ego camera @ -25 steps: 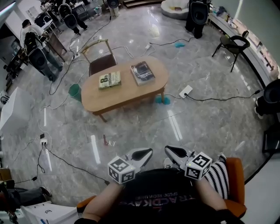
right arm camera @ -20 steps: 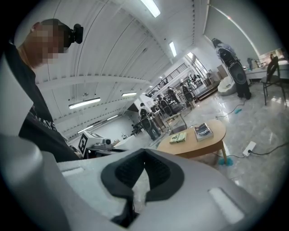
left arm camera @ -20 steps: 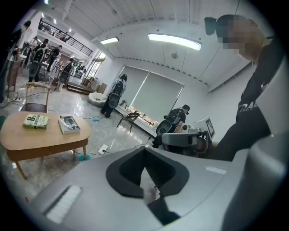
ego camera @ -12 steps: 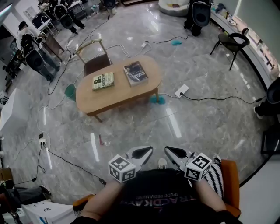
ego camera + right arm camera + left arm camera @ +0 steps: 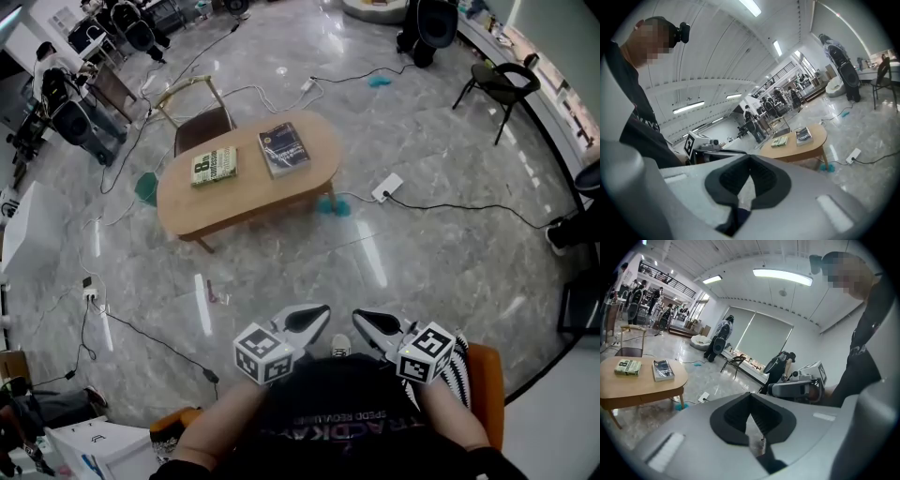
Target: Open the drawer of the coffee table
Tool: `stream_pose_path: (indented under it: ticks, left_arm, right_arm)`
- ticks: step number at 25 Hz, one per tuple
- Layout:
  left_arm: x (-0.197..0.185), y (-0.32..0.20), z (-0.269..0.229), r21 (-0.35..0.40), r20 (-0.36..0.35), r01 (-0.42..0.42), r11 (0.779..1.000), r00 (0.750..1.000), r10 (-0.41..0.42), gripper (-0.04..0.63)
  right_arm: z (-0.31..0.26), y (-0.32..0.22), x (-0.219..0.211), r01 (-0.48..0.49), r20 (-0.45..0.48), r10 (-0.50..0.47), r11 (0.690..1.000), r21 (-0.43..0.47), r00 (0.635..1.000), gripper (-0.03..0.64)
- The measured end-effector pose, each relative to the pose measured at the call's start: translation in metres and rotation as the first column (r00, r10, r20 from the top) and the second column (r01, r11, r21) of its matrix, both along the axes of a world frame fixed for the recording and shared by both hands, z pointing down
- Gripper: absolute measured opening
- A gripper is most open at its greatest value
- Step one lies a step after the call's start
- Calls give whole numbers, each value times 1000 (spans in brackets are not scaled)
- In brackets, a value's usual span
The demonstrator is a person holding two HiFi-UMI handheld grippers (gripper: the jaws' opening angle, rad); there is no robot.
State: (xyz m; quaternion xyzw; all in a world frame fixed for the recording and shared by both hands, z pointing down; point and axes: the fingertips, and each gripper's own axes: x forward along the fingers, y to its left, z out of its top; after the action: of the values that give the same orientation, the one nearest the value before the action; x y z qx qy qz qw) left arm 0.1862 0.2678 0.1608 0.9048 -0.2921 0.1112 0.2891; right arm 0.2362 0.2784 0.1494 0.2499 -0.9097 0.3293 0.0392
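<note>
The left tongs point(image 5: 307, 321) and the right tongs point(image 5: 373, 325) are both clenched on nothing. They are side by side close to the person's chest and point out over the floor; each one's own view shows its dark pads meeting with only air between them. The coffee table point(image 5: 251, 192) stands well apart from them across a stretch of grey marble floor. A green book point(image 5: 214, 166) and a dark book point(image 5: 283, 148) lie on its top, and a chair point(image 5: 202, 120) stands just behind it. The drawer cannot be made out from here; it is probably set in the wooden band under the top. The step in hand looks like the approach, so the task is barely begun. To do it well, the person should walk up to the long near side, minding the black cable point(image 5: 141, 336) that trails on the floor to the left. They should come low enough to see the drawer front, and only then open one pair of tongs to take its handle or lip. The pull should be straight and level so the books do not slide.
</note>
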Motion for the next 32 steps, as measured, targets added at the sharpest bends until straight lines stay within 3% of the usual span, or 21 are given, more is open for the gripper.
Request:
stream_pose_path:
  ticks: [14, 32]
  left_arm:
    - [-55, -39, 6, -17, -37, 120, 993, 992, -121, 0]
    - [-195, -112, 32, -8, -42, 244, 970, 969, -244, 1]
  right_arm:
    - [6, -46, -48, 52, -46, -53, 999, -13, 998, 2]
    - [17, -127, -173, 81, -137, -84, 996, -24, 987, 2]
